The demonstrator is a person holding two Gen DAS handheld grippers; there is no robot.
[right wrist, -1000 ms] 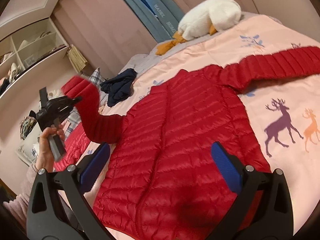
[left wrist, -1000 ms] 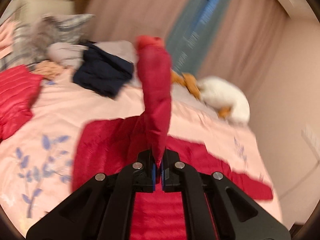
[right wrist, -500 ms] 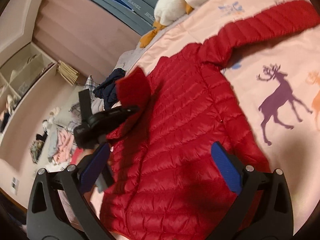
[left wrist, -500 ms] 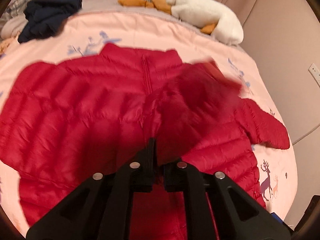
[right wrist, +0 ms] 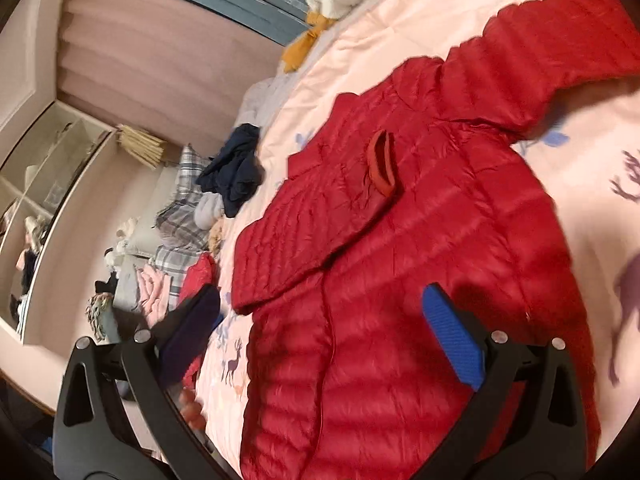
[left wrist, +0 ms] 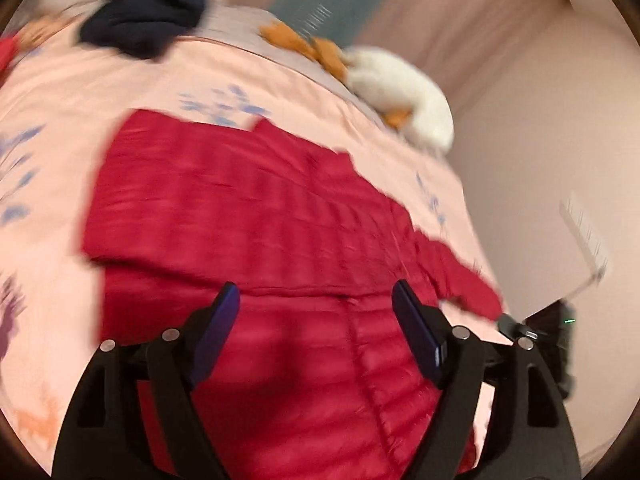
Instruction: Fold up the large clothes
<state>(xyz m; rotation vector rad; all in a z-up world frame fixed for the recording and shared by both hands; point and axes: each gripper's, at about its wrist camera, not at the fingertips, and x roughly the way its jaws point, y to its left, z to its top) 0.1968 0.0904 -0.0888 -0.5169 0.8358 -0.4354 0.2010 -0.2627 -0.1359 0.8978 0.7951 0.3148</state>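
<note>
A red quilted puffer jacket [right wrist: 420, 248] lies flat on the pink bedspread [right wrist: 580, 152]. One sleeve is folded across its chest, and that sleeve's cuff [right wrist: 382, 164] rests near the collar. The other sleeve [right wrist: 560, 40] stretches out straight toward the top right. My left gripper [left wrist: 316, 320] hovers over the jacket [left wrist: 260, 208]; its jaws are opening and nothing is between them. My right gripper [right wrist: 322, 332] is open above the jacket's lower half, holding nothing.
A white plush goose [left wrist: 400, 88] lies by the headboard. A navy garment [right wrist: 236, 168] and a heap of plaid and pink clothes [right wrist: 176, 240] crowd the bed's left side. Open shelves [right wrist: 36, 200] stand beyond. A wall [left wrist: 540, 140] borders the bed's right edge.
The left gripper carried the sleeve over the jacket, lowered it and let go; the sleeve now lies folded on the chest. Its jaws went from shut to wide. The right gripper shifted and rolled.
</note>
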